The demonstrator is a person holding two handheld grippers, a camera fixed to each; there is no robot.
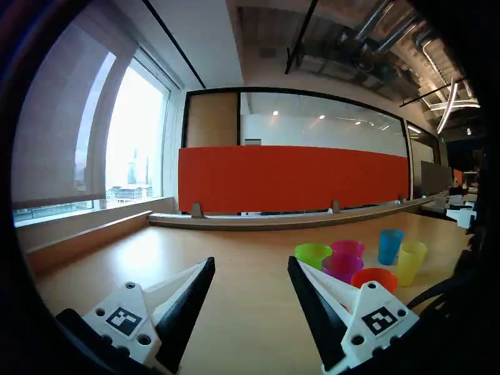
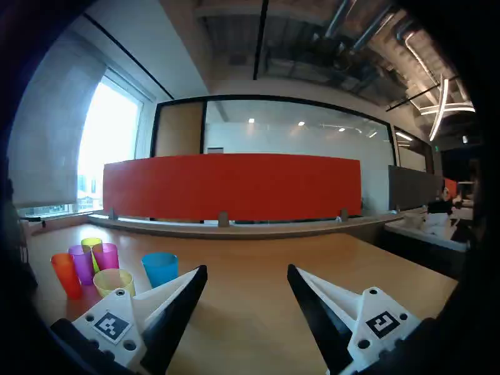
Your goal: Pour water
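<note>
Left claw [image 1: 250, 260], right claw [image 2: 247, 268]: both agape.

Tabletop [image 1: 250, 281] open ahead; cups [image 1: 342, 265] crowd one side (red divider [image 1: 294, 178] closes far edge).

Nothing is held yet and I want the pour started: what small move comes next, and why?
Probably swing the right tool toward the blue plastic cup, left of its fingers in the right gripper view and closest. It and the left tool stand open, holding nothing.

You're in an open-plan office: wooden tabletop [image 1: 250, 250] with red divider screen [image 2: 231, 186], glass-walled room [image 1: 319, 122], exposed ceiling pipes [image 2: 350, 28].
</note>
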